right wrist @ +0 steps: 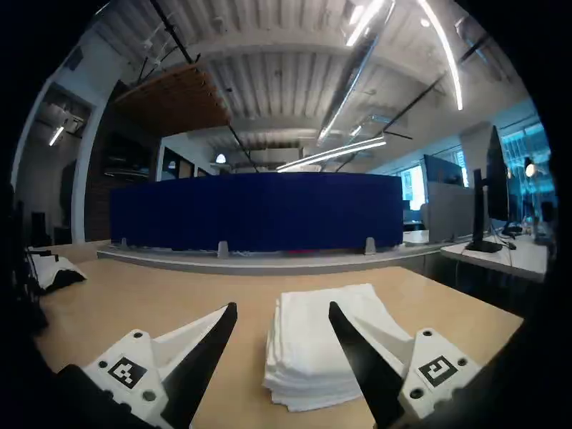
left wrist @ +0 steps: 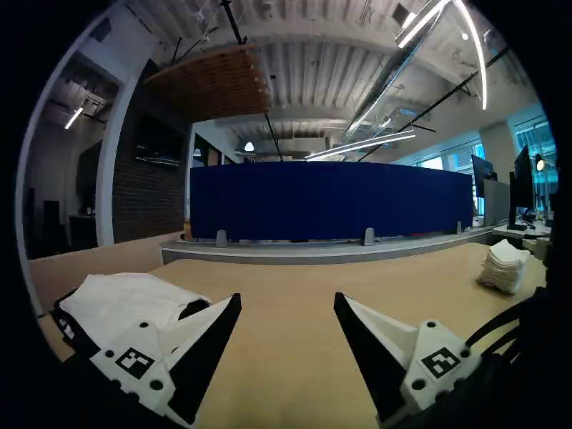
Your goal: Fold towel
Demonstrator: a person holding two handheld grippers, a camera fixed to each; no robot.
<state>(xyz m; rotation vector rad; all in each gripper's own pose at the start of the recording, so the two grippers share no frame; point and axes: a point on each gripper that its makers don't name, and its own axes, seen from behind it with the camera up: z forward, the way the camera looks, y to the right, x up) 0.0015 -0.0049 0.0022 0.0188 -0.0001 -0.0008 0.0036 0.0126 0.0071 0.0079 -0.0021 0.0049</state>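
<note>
A stack of folded white towels (right wrist: 325, 343) lies on the wooden table right in front of my right gripper (right wrist: 282, 314), whose fingers stand open just short of it and a little above. The same stack (left wrist: 504, 266) sits at the far right in the left gripper view. My left gripper (left wrist: 287, 304) is open over bare wood with nothing between its fingers. A white towel (left wrist: 125, 304) rests in a dark bin at the table's left end, beside my left finger; that bin with the towel (right wrist: 53, 272) also appears at the left edge of the right gripper view.
A long blue partition (left wrist: 329, 200) on a grey ledge closes off the far side of the table (left wrist: 300, 343). Desks with monitors (right wrist: 493, 200) stand to the right. A brick wall (left wrist: 146, 200) is at the left.
</note>
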